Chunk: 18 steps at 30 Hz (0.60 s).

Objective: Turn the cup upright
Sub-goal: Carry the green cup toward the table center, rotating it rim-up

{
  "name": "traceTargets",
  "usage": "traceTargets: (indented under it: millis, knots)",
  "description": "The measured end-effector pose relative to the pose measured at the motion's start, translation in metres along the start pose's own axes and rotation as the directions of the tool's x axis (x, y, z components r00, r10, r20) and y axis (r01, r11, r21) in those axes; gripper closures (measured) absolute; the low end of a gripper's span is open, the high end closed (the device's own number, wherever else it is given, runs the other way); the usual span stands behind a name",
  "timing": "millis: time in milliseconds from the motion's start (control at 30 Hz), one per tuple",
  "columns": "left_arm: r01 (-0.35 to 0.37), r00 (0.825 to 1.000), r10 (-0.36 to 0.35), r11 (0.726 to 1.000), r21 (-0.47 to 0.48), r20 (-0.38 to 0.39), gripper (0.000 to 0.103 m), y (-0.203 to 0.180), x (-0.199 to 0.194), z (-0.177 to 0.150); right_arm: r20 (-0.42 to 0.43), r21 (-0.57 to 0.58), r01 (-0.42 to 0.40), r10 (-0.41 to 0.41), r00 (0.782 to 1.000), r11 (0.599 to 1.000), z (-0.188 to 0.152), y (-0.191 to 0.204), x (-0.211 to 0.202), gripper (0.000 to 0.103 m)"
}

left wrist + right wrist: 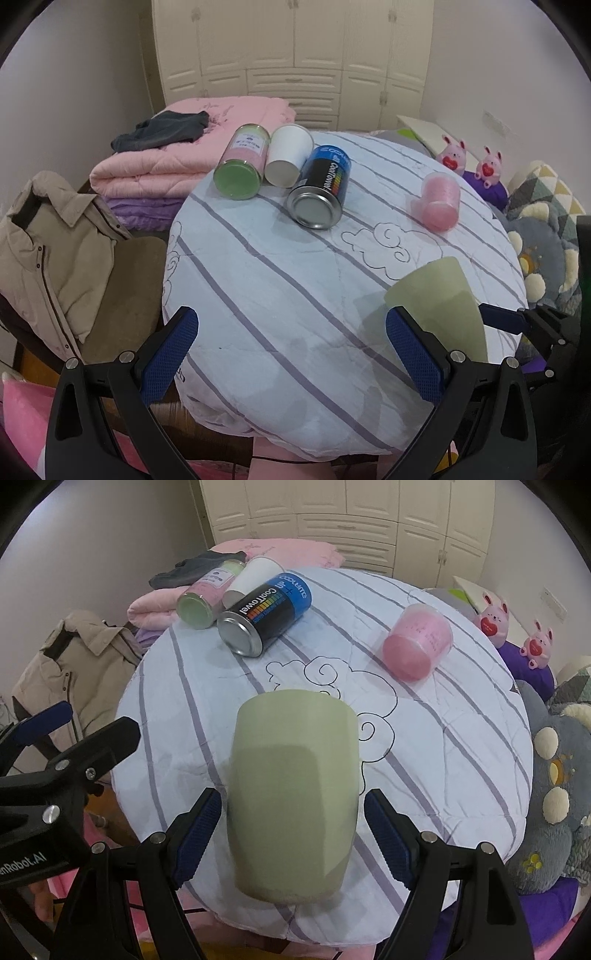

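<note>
A pale green cup (293, 797) is seen in the lower centre of the right wrist view, lying on a round cushion covered in white cloth with grey-purple stripes (461, 746). The cup is slightly blurred, and whether it rests fully on the cloth cannot be told. It lies between the blue-padded fingers of the right gripper (291, 834), whose jaws are spread wide; a narrow gap is visible on each side, so the cup is not clamped. In the left wrist view the same cup (439, 299) is found at the lower right, with one right-gripper finger (502, 319) showing past its far side.

The left gripper (291, 354) is held over the near edge of the cushion, at the bottom of its own view, with jaws released and nothing between them. In the right wrist view it (59, 734) is seen at the left edge.

Toward the top of the cushion, a black and blue CoolTowel can (264, 614) lies on its side. Just beside it a white paper cup (251, 579) and a green-lidded jar with a pink label (207, 594) also lie on their sides, close together. A pink translucent cup (415, 646) lies on its side at the upper right, well apart from the can.

Folded pink bedding (147, 166) with a dark garment (162, 129) on top is seen at the upper left, a beige jacket (40, 251) at the left, and two pink plush rabbits (471, 162) at the right.
</note>
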<state>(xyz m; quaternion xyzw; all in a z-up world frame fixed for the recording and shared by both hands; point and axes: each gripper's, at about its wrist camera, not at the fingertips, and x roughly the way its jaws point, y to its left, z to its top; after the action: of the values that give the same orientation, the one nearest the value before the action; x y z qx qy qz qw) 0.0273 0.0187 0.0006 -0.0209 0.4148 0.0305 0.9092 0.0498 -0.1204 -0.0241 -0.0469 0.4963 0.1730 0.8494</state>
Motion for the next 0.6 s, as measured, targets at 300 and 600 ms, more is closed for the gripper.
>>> traceTargets:
  millis: [300, 600]
  knots:
    - [-0.006, 1.000, 0.006, 1.000, 0.012, -0.009, 0.000, -0.010, -0.012, -0.004, 0.040, -0.029, -0.009, 0.010, 0.999, 1.000, -0.005, -0.006, -0.022, 0.022]
    - [0.039, 0.997, -0.043, 0.997, -0.063, -0.066, 0.000, -0.023, -0.017, -0.003, 0.074, -0.007, 0.017, -0.017, 0.997, 1.000, -0.010, -0.037, -0.044, 0.022]
